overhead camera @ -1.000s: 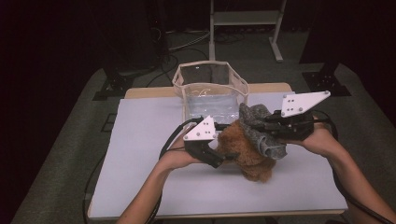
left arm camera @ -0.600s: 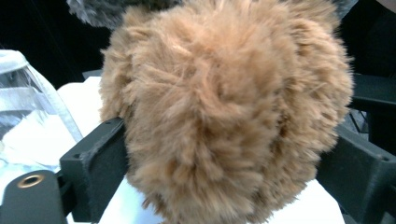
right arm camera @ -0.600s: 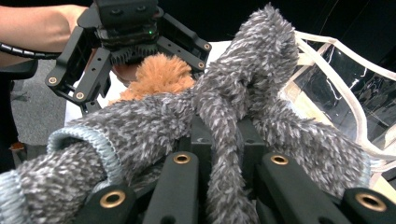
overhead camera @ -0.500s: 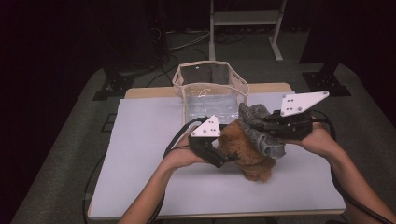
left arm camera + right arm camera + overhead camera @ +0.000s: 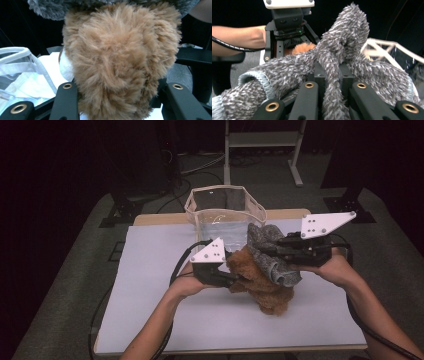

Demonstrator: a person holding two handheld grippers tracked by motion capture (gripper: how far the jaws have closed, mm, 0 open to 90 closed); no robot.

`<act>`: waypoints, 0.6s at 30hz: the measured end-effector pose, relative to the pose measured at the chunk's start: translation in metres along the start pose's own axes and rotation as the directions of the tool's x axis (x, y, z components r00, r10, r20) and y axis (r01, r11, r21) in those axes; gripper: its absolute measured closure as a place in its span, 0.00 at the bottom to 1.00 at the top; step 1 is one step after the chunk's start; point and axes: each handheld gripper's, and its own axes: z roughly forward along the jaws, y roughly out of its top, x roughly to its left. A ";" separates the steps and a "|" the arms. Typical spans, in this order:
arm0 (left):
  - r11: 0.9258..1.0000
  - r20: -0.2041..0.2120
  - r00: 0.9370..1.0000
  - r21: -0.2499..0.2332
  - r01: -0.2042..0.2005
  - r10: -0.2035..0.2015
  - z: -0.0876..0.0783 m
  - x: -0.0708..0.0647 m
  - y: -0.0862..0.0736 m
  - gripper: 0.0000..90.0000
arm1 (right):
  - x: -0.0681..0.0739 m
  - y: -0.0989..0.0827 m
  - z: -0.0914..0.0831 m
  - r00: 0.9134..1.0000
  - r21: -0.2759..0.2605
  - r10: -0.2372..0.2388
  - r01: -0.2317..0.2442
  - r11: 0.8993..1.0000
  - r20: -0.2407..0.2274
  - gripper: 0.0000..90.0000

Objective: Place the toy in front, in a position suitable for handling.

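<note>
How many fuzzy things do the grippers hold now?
2. A brown plush sits between the jaws of the left gripper; a grey sock is pinched in the right gripper. More may be hidden underneath.

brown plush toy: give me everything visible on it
The brown plush toy looks like shaggy tan-brown fake fur, with a small white patch on one side. It sits on the table's pale sheet, in front of the clear bag. The left gripper has just been closing on it, its jaws against the fur on both sides. A grey fuzzy cloth, pinched by the right gripper, drapes over its top.
</note>
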 end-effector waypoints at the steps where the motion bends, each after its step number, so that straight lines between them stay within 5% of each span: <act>1: 1.000 0.000 1.000 0.002 -0.004 0.004 -0.004 0.000 0.003 0.55 | 0.001 0.003 0.001 1.000 -0.014 -0.002 0.002 1.000 -0.004 0.90; 10: 0.998 -0.008 0.999 0.048 -0.051 0.052 -0.034 0.000 0.022 0.55 | 0.012 0.017 0.003 1.000 -0.080 -0.011 0.010 0.997 -0.012 0.90; 13: 0.995 -0.022 0.999 0.095 -0.037 0.039 -0.024 0.001 0.012 0.49 | 0.011 0.008 0.007 1.000 -0.030 -0.017 0.017 0.999 0.010 0.90; 18: 0.999 -0.025 1.000 0.052 0.006 -0.005 -0.008 0.000 -0.001 0.28 | 0.005 -0.005 0.009 1.000 0.002 0.010 -0.010 1.000 0.025 0.90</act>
